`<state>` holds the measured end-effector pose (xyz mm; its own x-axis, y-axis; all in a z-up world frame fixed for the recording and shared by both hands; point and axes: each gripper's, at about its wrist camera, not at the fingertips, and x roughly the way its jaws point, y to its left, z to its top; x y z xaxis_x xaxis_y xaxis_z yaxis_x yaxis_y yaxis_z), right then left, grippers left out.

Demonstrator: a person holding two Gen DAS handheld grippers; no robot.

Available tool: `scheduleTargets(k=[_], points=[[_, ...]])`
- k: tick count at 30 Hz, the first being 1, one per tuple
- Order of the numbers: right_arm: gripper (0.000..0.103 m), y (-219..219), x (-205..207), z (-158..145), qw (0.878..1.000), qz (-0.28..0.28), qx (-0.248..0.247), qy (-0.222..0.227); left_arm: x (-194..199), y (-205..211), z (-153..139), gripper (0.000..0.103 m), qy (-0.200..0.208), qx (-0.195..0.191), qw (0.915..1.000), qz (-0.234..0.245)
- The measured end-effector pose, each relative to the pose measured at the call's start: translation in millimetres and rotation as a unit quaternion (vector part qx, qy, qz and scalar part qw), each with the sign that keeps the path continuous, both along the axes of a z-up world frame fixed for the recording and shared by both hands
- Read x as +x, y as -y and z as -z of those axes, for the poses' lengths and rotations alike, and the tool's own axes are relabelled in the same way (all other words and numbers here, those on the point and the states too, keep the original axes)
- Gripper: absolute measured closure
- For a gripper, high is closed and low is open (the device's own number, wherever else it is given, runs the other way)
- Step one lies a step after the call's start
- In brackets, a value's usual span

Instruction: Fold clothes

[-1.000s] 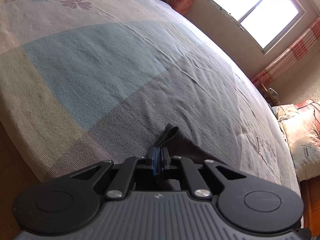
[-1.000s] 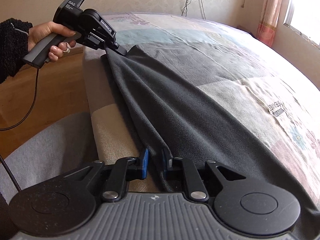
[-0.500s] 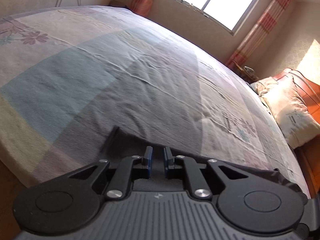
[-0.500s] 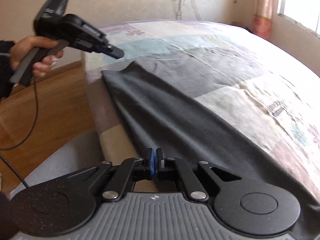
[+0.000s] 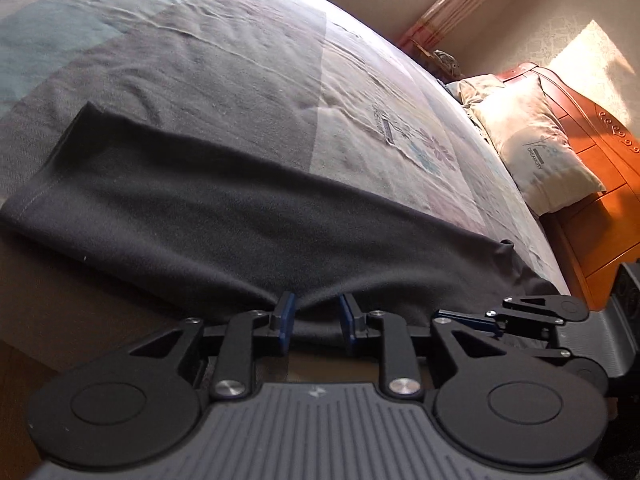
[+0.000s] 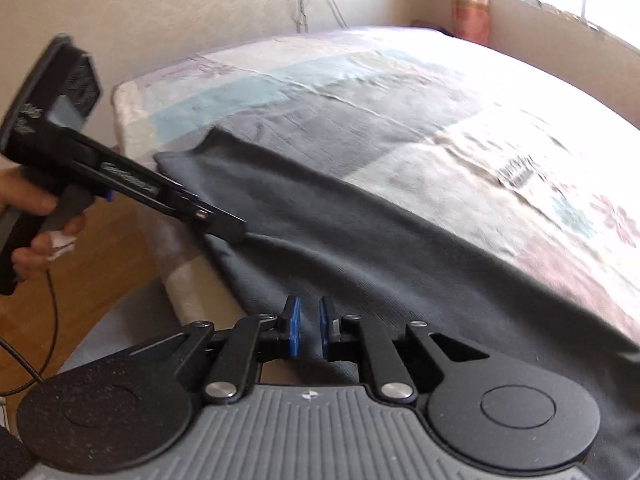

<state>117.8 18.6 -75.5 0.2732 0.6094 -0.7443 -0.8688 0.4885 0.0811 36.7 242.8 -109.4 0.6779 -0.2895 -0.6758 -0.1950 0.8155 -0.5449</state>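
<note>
A dark grey garment point(image 5: 240, 216) lies as a long flat band along the near edge of the bed point(image 5: 200, 60). My left gripper point(image 5: 316, 320) is open, its blue pads either side of a bunched ridge of the garment's near edge. In the right wrist view the garment point(image 6: 360, 240) runs from the bed point(image 6: 360, 92) corner down toward me. My right gripper point(image 6: 308, 326) is open by a narrow gap over the cloth's hanging edge. The left gripper point(image 6: 232, 232) touches the cloth edge further left, held by a hand point(image 6: 28, 200). The right gripper point(image 5: 468, 318) shows side-on at lower right.
A pale pillow point(image 5: 536, 152) leans on an orange wooden headboard point(image 5: 592, 160) at the far right. Striped curtains point(image 5: 460, 0) hang by a bright window. Wood floor point(image 6: 100, 260) lies left of the bed, with a black cable point(image 6: 48, 320) trailing over it.
The left gripper let go of the garment's end, opened wide and moved along the edge toward the right gripper. The right gripper shut half a second ago and now stands slightly open.
</note>
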Motion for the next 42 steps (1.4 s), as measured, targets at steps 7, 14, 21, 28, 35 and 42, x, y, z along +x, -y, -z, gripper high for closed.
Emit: scheduleTargets(k=[7, 14, 21, 28, 35, 42], points=[[0.088, -11, 23, -10, 0.999, -0.004, 0.031, -0.019, 11, 13, -14, 0.061, 0.034, 0.018, 0.9984, 0.041], [0.088, -74, 65, -10, 0.999, -0.039, 0.006, -0.033, 3, -2, 11, 0.058, 0.013, -0.062, 0.9978, 0.02], [0.096, -93, 80, -1, 0.999, -0.037, -0.006, -0.022, -4, -6, 10, 0.058, -0.001, -0.079, 0.9967, 0.021], [0.075, -88, 84, -16, 1.0, -0.026, 0.017, 0.003, -4, -21, -34, 0.042, 0.034, -0.007, 0.9989, 0.033], [0.073, -37, 45, -4, 0.999, -0.012, 0.011, -0.05, 41, -40, -7, 0.034, 0.028, -0.038, 0.9982, 0.038], [0.07, -10, 26, 8, 0.997, 0.02, 0.027, -0.067, 50, -98, 0, 0.037, 0.038, -0.012, 0.998, -0.05]])
